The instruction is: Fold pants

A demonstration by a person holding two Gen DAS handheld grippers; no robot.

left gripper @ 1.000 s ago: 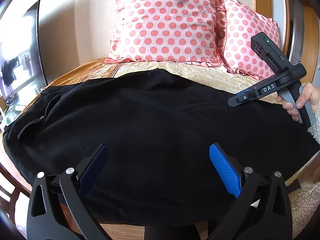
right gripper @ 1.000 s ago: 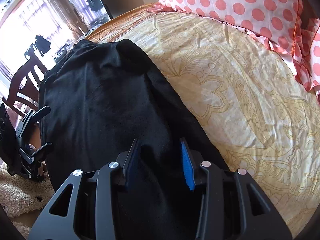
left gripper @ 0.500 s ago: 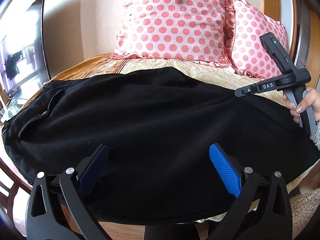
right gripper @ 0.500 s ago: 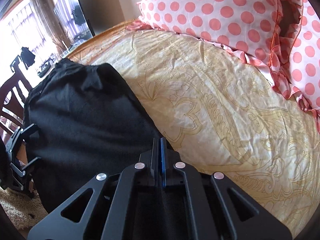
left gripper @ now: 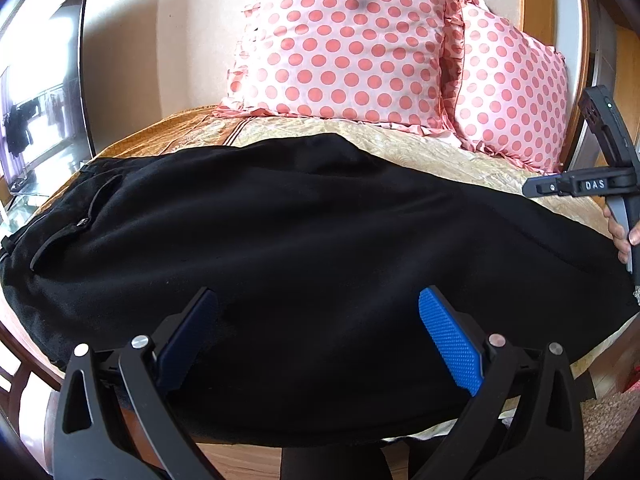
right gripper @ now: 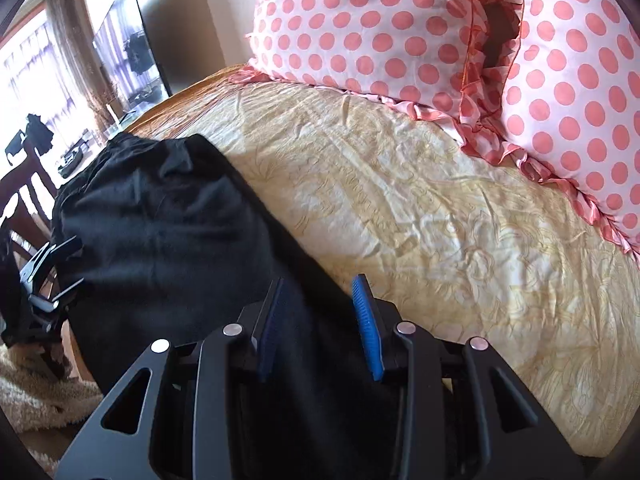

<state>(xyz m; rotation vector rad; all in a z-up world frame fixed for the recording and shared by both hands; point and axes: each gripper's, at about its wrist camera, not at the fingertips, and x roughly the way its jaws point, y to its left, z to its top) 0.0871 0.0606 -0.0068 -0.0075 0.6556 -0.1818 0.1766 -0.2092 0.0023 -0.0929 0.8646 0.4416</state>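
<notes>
Black pants (left gripper: 320, 232) lie spread lengthwise across the bed, waistband and pocket at the left. My left gripper (left gripper: 317, 294) hangs open over their near edge, its blue pads wide apart and nothing between them. At the far right a hand holds my right gripper (left gripper: 536, 189) above the leg end. In the right wrist view the right gripper (right gripper: 319, 280) has its jaws opening, pads apart and not pressing, over the far edge of the pants (right gripper: 160, 232). The left gripper (right gripper: 60, 264) shows at the left edge there.
Two pink polka-dot pillows (left gripper: 344, 44) (left gripper: 516, 92) lean against the wall behind the pants. The yellow patterned bedspread (right gripper: 420, 220) lies bare beyond the pants. A dark screen (left gripper: 40, 92) stands at the left, with a wooden chair (right gripper: 24, 184) and a shaggy rug (right gripper: 36, 392) below.
The right gripper closed fully at the pants' far edge half a second ago and has parted again. It has slid toward the right edge of the left wrist view. The left gripper stayed put.
</notes>
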